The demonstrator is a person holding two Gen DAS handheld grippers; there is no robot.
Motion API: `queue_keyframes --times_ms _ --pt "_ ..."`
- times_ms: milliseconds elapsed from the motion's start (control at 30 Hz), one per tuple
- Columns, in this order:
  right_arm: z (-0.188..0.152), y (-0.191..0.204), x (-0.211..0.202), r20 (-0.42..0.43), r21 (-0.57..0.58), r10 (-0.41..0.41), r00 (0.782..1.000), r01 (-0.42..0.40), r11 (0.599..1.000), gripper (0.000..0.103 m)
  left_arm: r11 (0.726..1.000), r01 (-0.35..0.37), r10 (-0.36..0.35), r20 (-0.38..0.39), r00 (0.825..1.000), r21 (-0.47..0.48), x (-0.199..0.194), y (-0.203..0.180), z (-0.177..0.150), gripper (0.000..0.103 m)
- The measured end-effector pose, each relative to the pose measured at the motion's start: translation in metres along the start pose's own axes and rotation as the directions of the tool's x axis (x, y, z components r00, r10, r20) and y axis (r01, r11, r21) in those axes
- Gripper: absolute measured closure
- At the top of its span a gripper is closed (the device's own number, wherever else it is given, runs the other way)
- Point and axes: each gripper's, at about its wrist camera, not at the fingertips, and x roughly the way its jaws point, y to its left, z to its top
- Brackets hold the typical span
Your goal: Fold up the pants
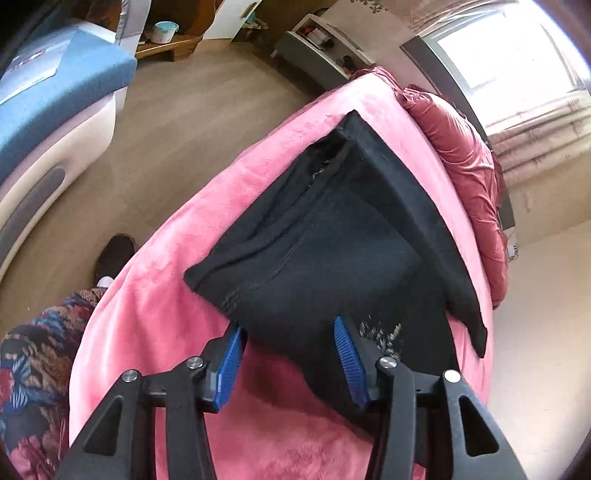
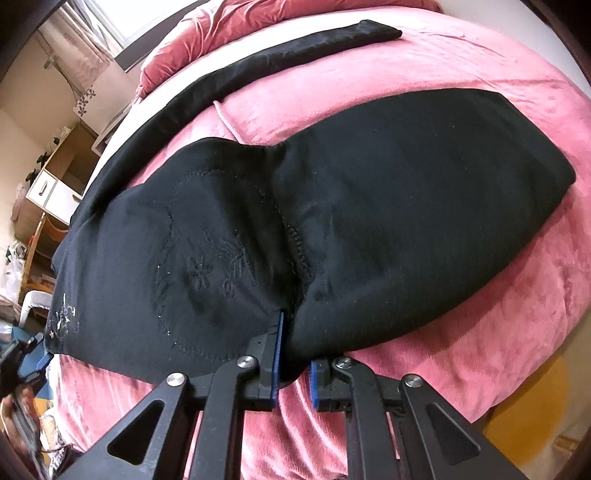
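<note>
- Left wrist view: the left gripper [image 1: 291, 354] is spread wide over the near edge of the black pants [image 1: 332, 236], lying on a pink blanket [image 1: 155, 317].
- Right wrist view: the right gripper [image 2: 295, 354], nearly closed, pinches a fold of the pants [image 2: 369, 206] at the blanket's [image 2: 480, 295] near edge.

1 pair of black pants [image 2: 332, 206] is lying on 1 pink blanket [image 2: 480, 295], which is covering 1 bed. 1 crumpled dark-red quilt [image 1: 465, 158] is sitting along the bed's far edge. 2 hand-held grippers are showing: the left hand-held gripper [image 1: 291, 354] and the right hand-held gripper [image 2: 294, 360], each carrying 2 blue-padded fingers, 4 pads in all. 2 embroidered flower patches are showing on the pants. 1 teal-lidded container [image 1: 165, 31] is standing on a low wooden shelf, and 1 shoe [image 1: 114, 254] is resting on the floor.
</note>
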Motion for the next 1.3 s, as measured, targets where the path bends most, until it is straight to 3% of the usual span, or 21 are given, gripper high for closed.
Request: queue_keyframes --times_ms 33,67,133,367,500,533,633,667,767,833,933,1067,1133,1167,1300 --pt "0.001 -0.001 0.0 0.001 0.004 0.005 1.0 -0.005 1.0 0.092 1.0 -0.003 0.002 0.013 1.0 0.02 0.0 -0.002 0.001 0.081" --pt "0.0 -0.002 -0.002 0.002 0.002 0.009 1.0 -0.009 1.0 0.092 0.998 -0.012 0.01 0.022 1.0 0.056 -0.004 -0.005 0.001 0.089" --pt "-0.003 -0.002 -0.007 0.006 -0.022 0.019 1.0 -0.019 1.0 0.092 0.994 -0.019 0.013 0.058 0.998 0.112 -0.014 -0.009 0.0 0.094" --pt "-0.012 -0.011 -0.017 -0.021 -0.042 0.033 0.999 -0.034 0.999 0.093 0.977 -0.027 0.013 0.065 0.998 0.211 -0.038 -0.011 -0.008 0.096" --pt "-0.02 -0.019 -0.022 -0.043 -0.06 0.042 0.998 -0.044 0.997 0.091 0.967 -0.044 0.041 0.016 0.999 0.253 -0.045 -0.005 -0.029 0.096" --pt "-0.021 -0.023 -0.025 -0.039 -0.057 0.032 0.999 -0.034 0.998 0.087 0.959 -0.063 0.063 0.011 0.998 0.275 -0.046 -0.006 -0.036 0.096" --pt "-0.021 -0.042 -0.039 -0.04 -0.012 0.079 0.996 -0.08 0.997 0.062 0.951 -0.081 0.085 -0.001 0.996 0.298 -0.051 -0.005 -0.046 0.096" --pt "-0.02 -0.05 -0.044 -0.017 0.005 0.064 0.998 -0.063 0.998 0.044 0.95 -0.09 0.095 -0.001 0.996 0.299 -0.051 -0.004 -0.048 0.096" --pt "-0.01 -0.096 -0.069 0.092 0.156 0.029 0.995 -0.043 0.987 0.042 0.934 -0.125 0.135 -0.008 0.991 0.336 -0.044 -0.01 -0.052 0.096" --pt "0.0 -0.126 -0.077 0.153 0.267 -0.051 0.987 0.008 0.964 0.042 0.927 -0.131 0.15 -0.026 0.988 0.352 -0.04 -0.014 -0.054 0.096" --pt "0.021 -0.16 -0.072 0.192 0.382 -0.119 0.974 0.037 0.923 0.051 0.92 -0.143 0.161 -0.018 0.987 0.366 -0.041 -0.018 -0.055 0.094" --pt "0.044 -0.178 -0.05 0.171 0.464 -0.169 0.971 0.072 0.883 0.069 0.91 -0.17 0.19 -0.015 0.982 0.377 -0.044 -0.019 -0.057 0.093" --pt "0.051 -0.179 -0.042 0.156 0.468 -0.203 0.967 0.108 0.877 0.08 0.903 -0.186 0.207 -0.013 0.978 0.388 -0.045 -0.018 -0.057 0.092" --pt "0.053 -0.178 -0.041 0.155 0.459 -0.224 0.962 0.13 0.879 0.093 0.896 -0.2 0.223 -0.013 0.975 0.396 -0.046 -0.017 -0.056 0.092" --pt "0.052 -0.169 -0.057 0.185 0.424 -0.317 0.93 0.216 0.88 0.096 0.879 -0.248 0.267 0.011 0.964 0.408 -0.052 -0.014 -0.055 0.091"
